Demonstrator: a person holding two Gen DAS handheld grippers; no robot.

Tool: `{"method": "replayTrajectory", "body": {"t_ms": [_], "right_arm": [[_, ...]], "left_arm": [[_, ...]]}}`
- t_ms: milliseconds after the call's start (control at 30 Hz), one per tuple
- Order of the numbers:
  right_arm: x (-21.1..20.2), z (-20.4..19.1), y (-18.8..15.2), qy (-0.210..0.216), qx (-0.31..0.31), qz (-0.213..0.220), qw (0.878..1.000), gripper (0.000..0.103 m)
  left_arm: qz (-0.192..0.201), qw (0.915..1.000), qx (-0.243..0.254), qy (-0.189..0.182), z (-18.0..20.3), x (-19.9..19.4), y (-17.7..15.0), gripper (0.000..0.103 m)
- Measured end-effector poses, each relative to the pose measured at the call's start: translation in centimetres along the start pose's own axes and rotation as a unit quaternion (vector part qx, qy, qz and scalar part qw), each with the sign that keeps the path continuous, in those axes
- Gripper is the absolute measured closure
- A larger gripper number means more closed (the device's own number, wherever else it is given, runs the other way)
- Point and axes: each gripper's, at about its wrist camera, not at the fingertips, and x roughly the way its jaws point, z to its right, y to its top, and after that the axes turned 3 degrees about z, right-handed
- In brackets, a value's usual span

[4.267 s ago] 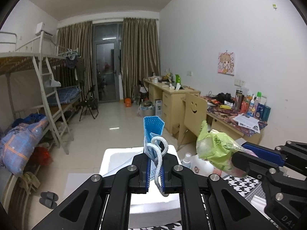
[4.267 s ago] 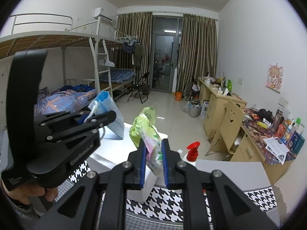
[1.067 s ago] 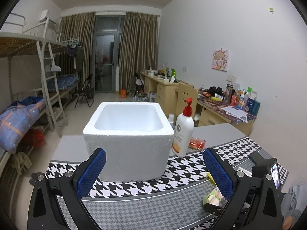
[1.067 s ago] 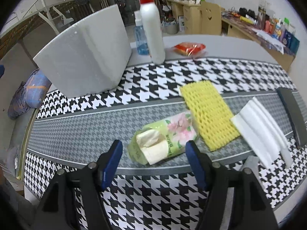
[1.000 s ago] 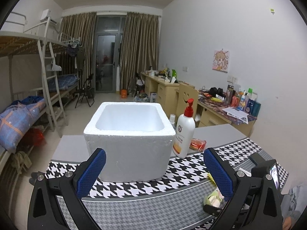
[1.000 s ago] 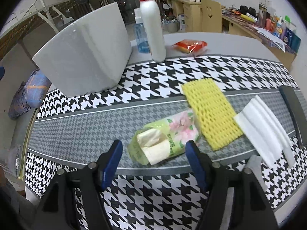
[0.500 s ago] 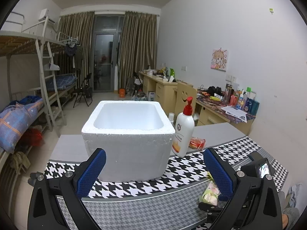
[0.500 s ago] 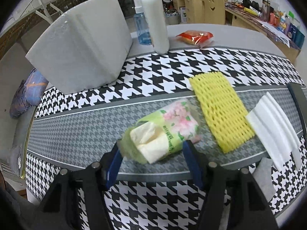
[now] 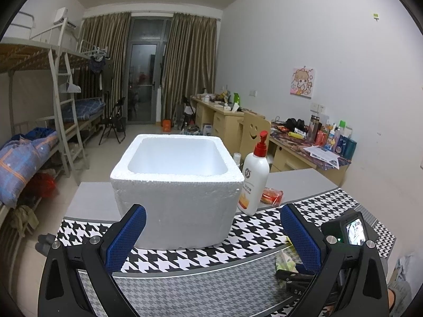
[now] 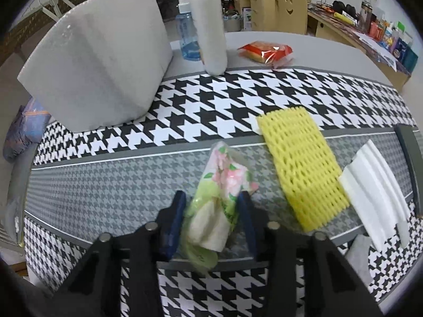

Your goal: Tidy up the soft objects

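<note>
1. Tissue pack [image 10: 224,192]: green floral wrapper, soft, lying on the grey band of the table [image 10: 105,185] cloth, in front of the foam box [image 10: 100,74]. It is seated between the blue pads of the right claw [image 10: 211,219], which appear closed against its near end; whether it is fully clamped or just touched cannot be told for certain.
2. Risk, slip: the grip is taken at the crumpled open end, where loose tissue shows; the wrapper may be pulled away or the contents shed if lifted quickly.
3. Risk, collision: the yellow foam net [image 10: 301,166] lies just beside the pack and the white foam sheet [image 10: 375,192] beyond it; either may be dragged along.
4. Risk, transfer: the pump bottle [image 9: 255,174] stands close against the box and may be knocked.
5. Right claw pose: low, tilted down toward the table.
6. Left claw [image 9: 211,235]: held level, fingers wide apart, empty, facing the foam box [image 9: 177,182] wall.
</note>
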Motion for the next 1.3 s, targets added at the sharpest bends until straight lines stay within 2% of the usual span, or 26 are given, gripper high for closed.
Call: {"method": "replayTrajectory", "body": {"t_ms": [67, 133, 233, 400, 667, 933, 1300], "right_arm": [[0.0, 0.0, 0.1, 0.002, -0.006, -0.002, 1.0, 0.074], [-0.1, -0.1, 0.1, 0.001, -0.016, 0.001, 1.0, 0.075], [-1.2, -0.5, 0.4, 0.01, -0.03, 0.012, 0.999, 0.076], [-4.8, -0.2, 1.6, 0.019, -0.034, 0.056, 0.998, 0.076], [-9.2, 1.0, 2.2, 0.02, -0.038, 0.104, 0.994, 0.076], [-13.7, 0.2, 3.2, 0.027, -0.054, 0.162, 0.985, 0.076], [-15.2, -3.9, 5.4, 0.057, -0.113, 0.217, 0.968, 0.076]], "left_arm": [[-0.002, 1.0, -0.003, -0.002, -0.1, 0.1, 0.0, 0.001], [-0.005, 0.9999, -0.006, -0.007, -0.3, 0.2, 0.0, 0.001], [-0.005, 0.9999, -0.006, -0.008, -0.2, 0.0, -0.1, 0.001], [-0.006, 0.9999, -0.001, -0.011, 0.1, -0.3, -0.3, 0.001], [0.001, 0.9999, 0.005, -0.009, 0.7, -1.2, -0.2, 0.001], [0.008, 0.9999, -0.005, 0.01, -0.3, -1.8, -0.2, 0.001], [0.01, 0.9988, -0.015, 0.046, -2.0, -2.4, -0.6, 0.001]]}}
